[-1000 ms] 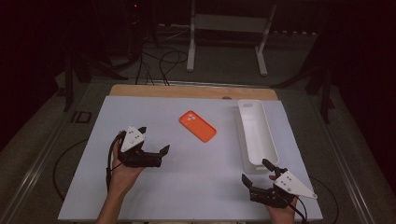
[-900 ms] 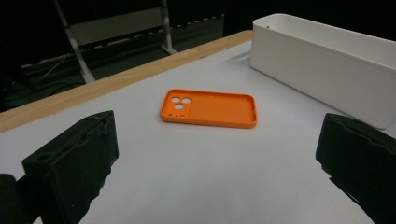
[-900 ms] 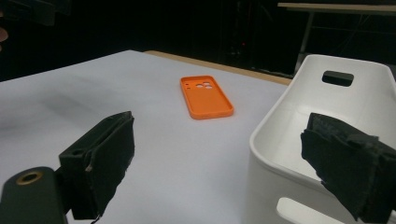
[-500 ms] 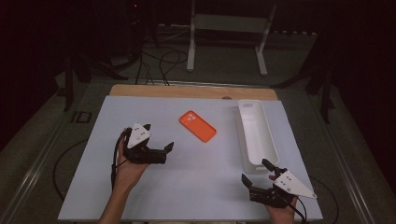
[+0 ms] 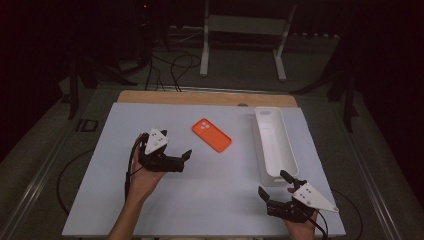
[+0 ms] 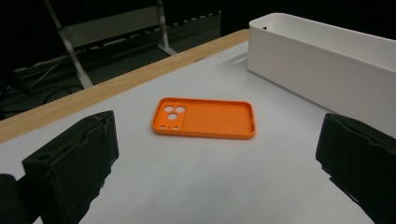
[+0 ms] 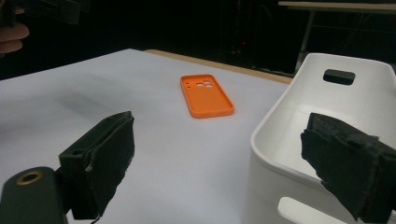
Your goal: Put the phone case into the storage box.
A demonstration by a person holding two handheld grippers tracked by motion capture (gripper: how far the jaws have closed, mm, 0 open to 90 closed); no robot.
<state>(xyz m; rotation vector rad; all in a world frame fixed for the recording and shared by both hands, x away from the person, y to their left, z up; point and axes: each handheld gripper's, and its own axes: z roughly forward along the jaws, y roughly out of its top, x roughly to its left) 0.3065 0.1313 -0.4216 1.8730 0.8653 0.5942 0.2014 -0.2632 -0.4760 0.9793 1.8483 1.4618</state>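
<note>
High view: left gripper (image 5: 182,159) near orange phone case (image 5: 211,134).
Both grippers' jaws stand apart, empty; right gripper (image 5: 274,186) beside white bin (image 5: 288,145).

Dim, dark surroundings, seemingly overhead-lit

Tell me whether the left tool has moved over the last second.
Yes. In the high view the left tool has slid to the right across the table, closing on the orange phone case, which has stayed put. Its jaws stand open.
</note>
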